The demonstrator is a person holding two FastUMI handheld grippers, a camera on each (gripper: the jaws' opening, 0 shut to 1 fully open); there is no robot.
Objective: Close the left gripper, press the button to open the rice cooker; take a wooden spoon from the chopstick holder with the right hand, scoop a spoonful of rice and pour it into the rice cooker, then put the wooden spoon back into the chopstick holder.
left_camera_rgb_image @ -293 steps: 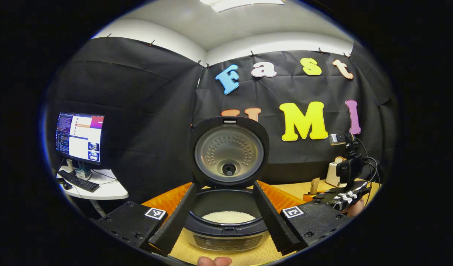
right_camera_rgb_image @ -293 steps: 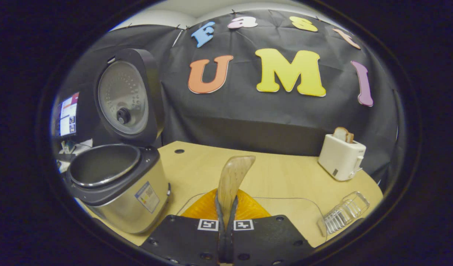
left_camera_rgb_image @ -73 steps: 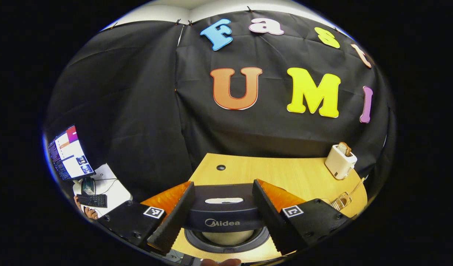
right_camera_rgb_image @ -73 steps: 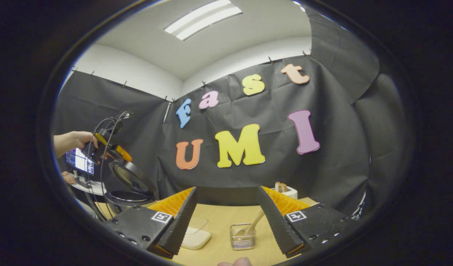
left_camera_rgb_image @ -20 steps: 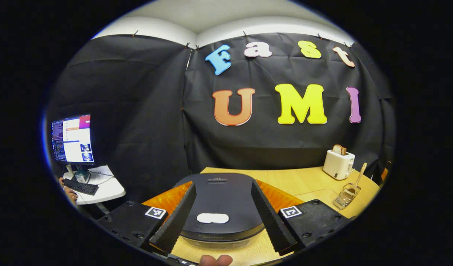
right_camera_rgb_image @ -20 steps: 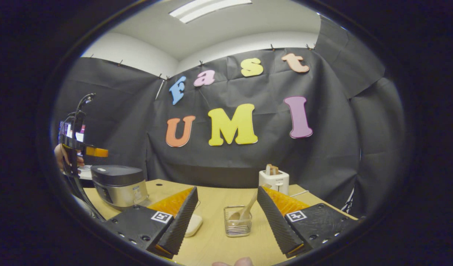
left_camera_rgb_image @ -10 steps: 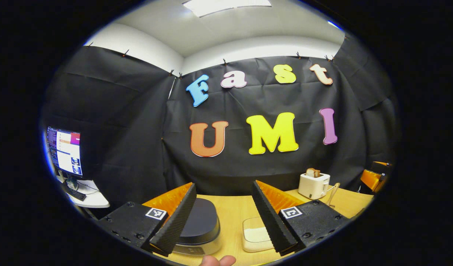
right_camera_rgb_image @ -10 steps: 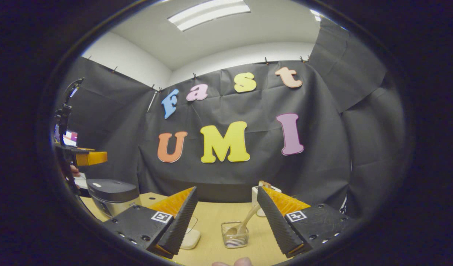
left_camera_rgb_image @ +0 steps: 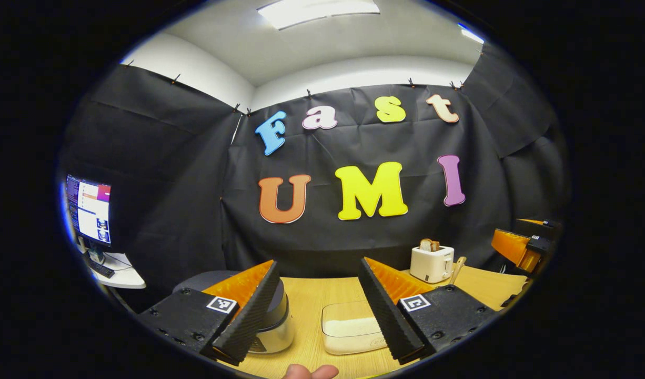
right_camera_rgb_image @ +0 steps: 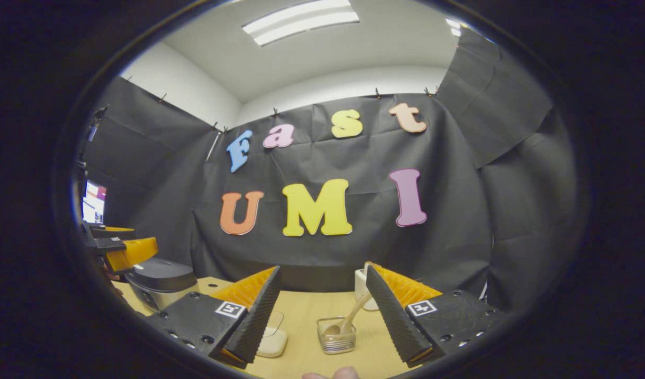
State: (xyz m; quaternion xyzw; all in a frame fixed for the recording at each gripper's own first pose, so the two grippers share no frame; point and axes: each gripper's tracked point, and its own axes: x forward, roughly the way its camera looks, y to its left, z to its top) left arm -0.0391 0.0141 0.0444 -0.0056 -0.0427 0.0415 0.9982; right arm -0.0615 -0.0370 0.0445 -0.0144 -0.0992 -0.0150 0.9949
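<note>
Now both grippers, left (left_camera_rgb_image: 317,310) and right (right_camera_rgb_image: 322,310), gape wide, empty; cooker (right_camera_rgb_image: 159,281) lid down, spoon (right_camera_rgb_image: 349,316) in holder (right_camera_rgb_image: 335,337).

From where I was operating, a pale wooden surface (left_camera_rgb_image: 312,300) ran across the lower part of both views. A white toaster (left_camera_rgb_image: 431,263) stood at its far right, close to the black cloth wall, with a slice of bread (left_camera_rgb_image: 429,245) sticking up from its slot. Off to the left, apart from the wooden surface, a lit monitor (left_camera_rgb_image: 88,209) stood on a small white side table (left_camera_rgb_image: 123,277), with a dark keyboard (left_camera_rgb_image: 100,270) in front of it. Overhead, a long ceiling light (right_camera_rgb_image: 300,21) glowed against the white ceiling.
</note>
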